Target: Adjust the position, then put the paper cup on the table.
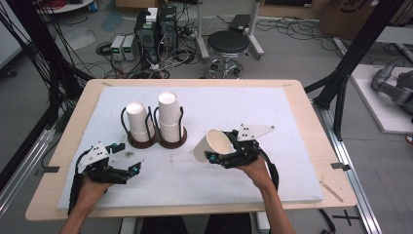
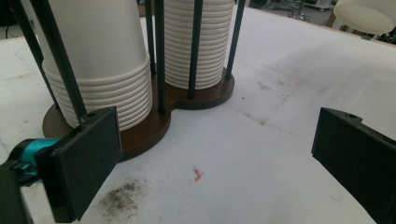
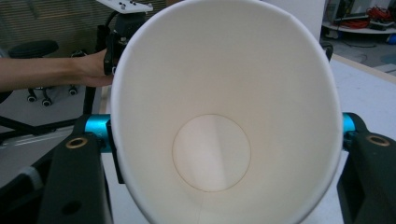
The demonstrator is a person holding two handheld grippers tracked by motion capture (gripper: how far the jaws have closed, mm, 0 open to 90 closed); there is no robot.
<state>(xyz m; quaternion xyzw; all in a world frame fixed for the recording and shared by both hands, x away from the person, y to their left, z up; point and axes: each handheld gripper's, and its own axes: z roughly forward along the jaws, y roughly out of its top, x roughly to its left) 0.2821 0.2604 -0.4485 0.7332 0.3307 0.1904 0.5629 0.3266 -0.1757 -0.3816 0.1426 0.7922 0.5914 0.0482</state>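
Observation:
A brown two-well holder [image 1: 157,142] with black wire rods stands on the mat left of centre. It holds two upside-down stacks of white paper cups, a shorter left stack [image 1: 138,122] and a taller right stack [image 1: 169,115]. My left gripper [image 1: 127,157] rests low at the front left of the holder, jaws wide open and empty [image 2: 210,158]. The left gripper view has the holder base [image 2: 154,126] and both stacks [image 2: 100,56] close ahead. My right gripper [image 1: 222,147] is shut on a single paper cup [image 1: 212,142], tipped on its side above the mat. That cup's inside [image 3: 224,116] faces the right gripper view.
A white foam mat [image 1: 272,112] covers the wooden table [image 1: 73,122]. A dirt smudge [image 2: 119,198] and a small red mark [image 2: 198,174] lie before the left gripper. Behind the table are a stool [image 1: 228,44], computer boxes [image 1: 156,29] and cables; black frame posts [image 1: 341,83] stand at the right.

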